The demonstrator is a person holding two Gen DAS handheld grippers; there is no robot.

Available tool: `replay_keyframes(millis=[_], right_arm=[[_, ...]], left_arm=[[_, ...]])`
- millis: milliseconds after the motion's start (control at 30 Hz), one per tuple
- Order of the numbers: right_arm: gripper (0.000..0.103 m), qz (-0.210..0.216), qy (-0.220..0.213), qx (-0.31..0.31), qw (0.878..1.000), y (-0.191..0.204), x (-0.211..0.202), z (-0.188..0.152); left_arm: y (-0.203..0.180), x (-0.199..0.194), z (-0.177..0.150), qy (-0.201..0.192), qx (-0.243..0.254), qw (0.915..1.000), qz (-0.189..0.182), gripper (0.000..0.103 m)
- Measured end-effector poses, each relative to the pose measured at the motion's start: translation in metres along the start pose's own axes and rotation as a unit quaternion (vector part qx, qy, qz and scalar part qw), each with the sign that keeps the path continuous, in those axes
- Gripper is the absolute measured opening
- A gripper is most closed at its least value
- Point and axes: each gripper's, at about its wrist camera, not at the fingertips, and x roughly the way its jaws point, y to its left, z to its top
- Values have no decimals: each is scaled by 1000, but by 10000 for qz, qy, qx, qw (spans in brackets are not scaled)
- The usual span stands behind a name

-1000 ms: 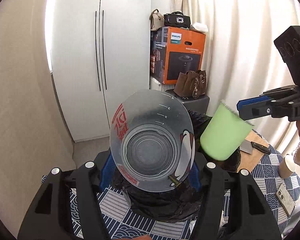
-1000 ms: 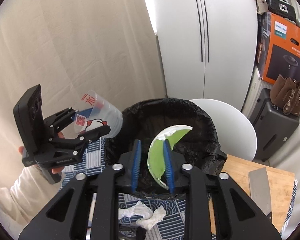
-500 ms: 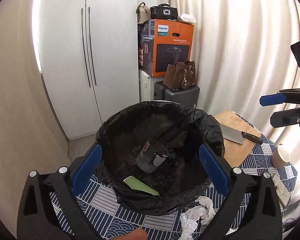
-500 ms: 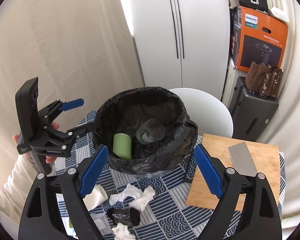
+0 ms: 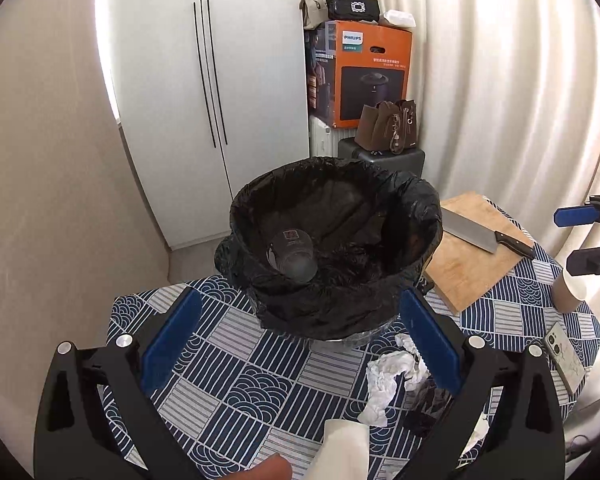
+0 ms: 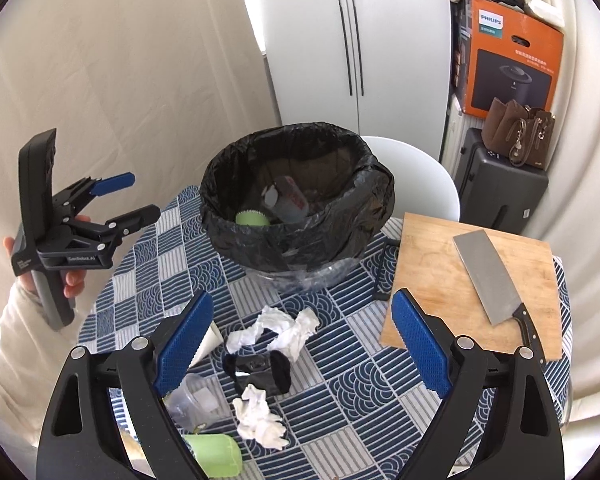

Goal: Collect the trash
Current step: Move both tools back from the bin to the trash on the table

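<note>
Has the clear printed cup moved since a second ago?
Yes. The clear printed cup left the left gripper and now lies inside the black-lined trash bin, beside the green cup.

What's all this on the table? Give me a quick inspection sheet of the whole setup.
Surface: blue patterned tablecloth.
Job's things: black-lined trash bin holding a green cup and a clear cup; crumpled tissues, black wrapper, another green cup lie loose.
Clutter: cutting board, cleaver, phone.
Grippers: left hand-held gripper and right hand-held gripper open, empty.
Cables: nothing seen.
Surroundings: white wardrobe, Philips box.
</note>
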Motion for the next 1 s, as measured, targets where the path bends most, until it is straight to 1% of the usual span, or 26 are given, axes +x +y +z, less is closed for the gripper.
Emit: replay_keyframes(millis=[133,300,433,667,1000], right_arm=[[87,27,89,-60,9999,7,0,-18],[87,77,320,-164,9993,20,8,-41],[87,135,494,-281,9983,31,14,-58],[87,254,697,-346,9966,43,23,-79],[87,234,1046,-439,9933,53,45,-100]], left_arm=[[0,-10,-17,179,-168,9995,219,97],[-5,-20,-36,368,-243,9981,429,97],[-7,-23,-53,561,-327,9968,456,97],[-11,-25,-79,899,-312,9940,534,97],[-5,-21,-125,1481,-495,9855,660,97]])
